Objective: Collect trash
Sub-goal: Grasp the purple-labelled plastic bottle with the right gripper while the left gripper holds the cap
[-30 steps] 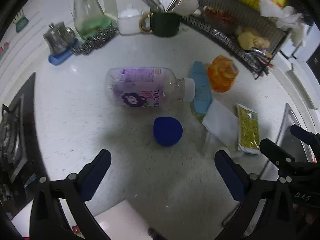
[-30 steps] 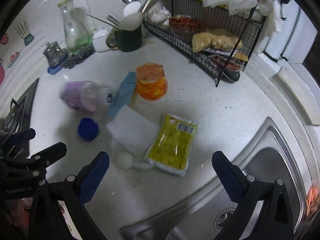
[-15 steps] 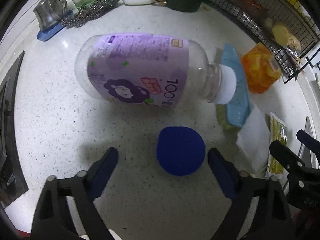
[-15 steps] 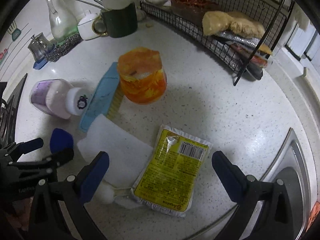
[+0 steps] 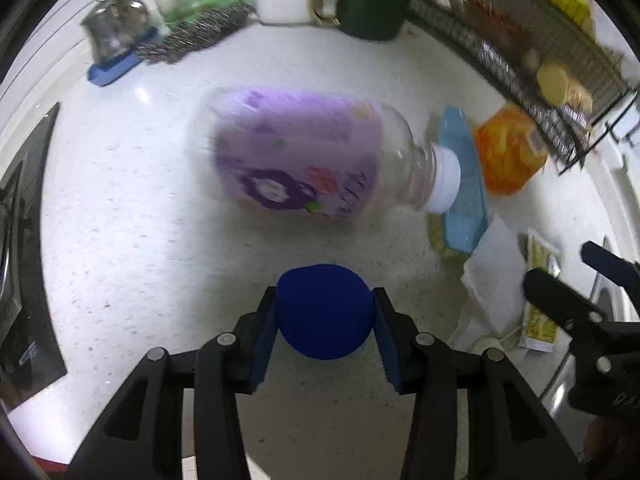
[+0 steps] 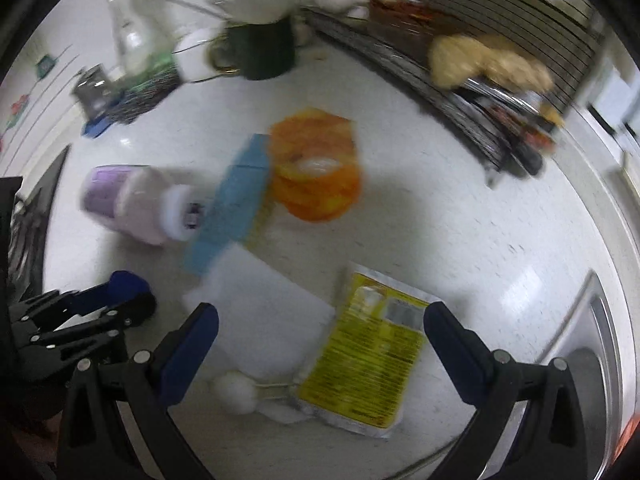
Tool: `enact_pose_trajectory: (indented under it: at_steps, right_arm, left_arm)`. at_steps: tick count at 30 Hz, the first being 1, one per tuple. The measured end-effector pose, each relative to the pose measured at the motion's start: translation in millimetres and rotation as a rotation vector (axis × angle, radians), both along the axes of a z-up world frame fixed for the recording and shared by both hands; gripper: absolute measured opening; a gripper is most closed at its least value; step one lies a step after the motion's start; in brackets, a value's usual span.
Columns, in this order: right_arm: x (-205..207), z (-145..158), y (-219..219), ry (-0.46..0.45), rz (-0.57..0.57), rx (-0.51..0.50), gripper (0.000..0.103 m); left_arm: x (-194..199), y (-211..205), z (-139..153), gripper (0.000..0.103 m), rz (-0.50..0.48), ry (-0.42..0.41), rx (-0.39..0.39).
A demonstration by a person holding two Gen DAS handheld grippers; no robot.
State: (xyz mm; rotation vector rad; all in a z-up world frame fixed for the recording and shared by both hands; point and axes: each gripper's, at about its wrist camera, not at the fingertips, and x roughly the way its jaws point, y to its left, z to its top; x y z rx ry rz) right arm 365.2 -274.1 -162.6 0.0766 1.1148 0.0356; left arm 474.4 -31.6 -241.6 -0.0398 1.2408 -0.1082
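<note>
Now the left claw (image 5: 325, 312) is closing around the round dark-blue cap (image 5: 325, 311), its blue pads right at the cap's two sides, down on the white speckled surface (image 5: 120, 208). Just beyond it lies the clear plastic bottle with a purple label (image 5: 304, 160) on its side, white lid pointing at the light-blue flat box (image 5: 460, 184), which sits beside the crumpled orange plastic cup (image 5: 510, 152). Over on the other side, the right claw (image 6: 320, 340) hangs wide apart with nothing gripped, above the white paper napkin (image 6: 264, 312) and the yellow printed sachet (image 6: 368, 356) lying side by side. A small white ball on a thin stick (image 6: 236, 394) lies near the napkin's lower edge.
</note>
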Motion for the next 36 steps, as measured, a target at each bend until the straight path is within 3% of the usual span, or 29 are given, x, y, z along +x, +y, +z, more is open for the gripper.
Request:
enact_pose_trajectory:
  at_steps: [6,12,19,27,28,33,36]
  right_arm:
    - [20.5,34.9,42.6,-0.034,0.201,0.0,0.103]
    - [45.4,47.0,82.3,-0.038,0.376,-0.021,0.103]
    - [67.7,30.7,120.1,0.006,0.559,-0.044,0.102]
    - [93.7,4.9,140.7,0.043,0.66,-0.076,0.101]
    - [96.0,3.2,140.5,0.049,0.669,-0.073,0.099]
    - [100.4,-17.6,148.4,0.1,0.699,-0.088,0.07]
    - [93.8,-20.8,147.9,0.094,0.705,-0.066,0.061]
  left_arm:
    - [-5.1,35.7,37.1,0.043,0.075,-0.054,-0.007]
    - [-6.9,77.9,54.0,0.043,0.156,-0.07,0.02]
    - [-3.2,97.3,53.0,0.043,0.207,-0.056,0.046]
    - [14.5,105.8,35.6,0.043,0.241,-0.026,0.052]
    - [15.6,105.6,32.9,0.043,0.24,-0.021,0.053]
    - [12.4,106.1,22.3,0.043,0.246,0.002,0.04]
    - [8.1,104.7,22.0,0.043,0.244,0.001,0.029]
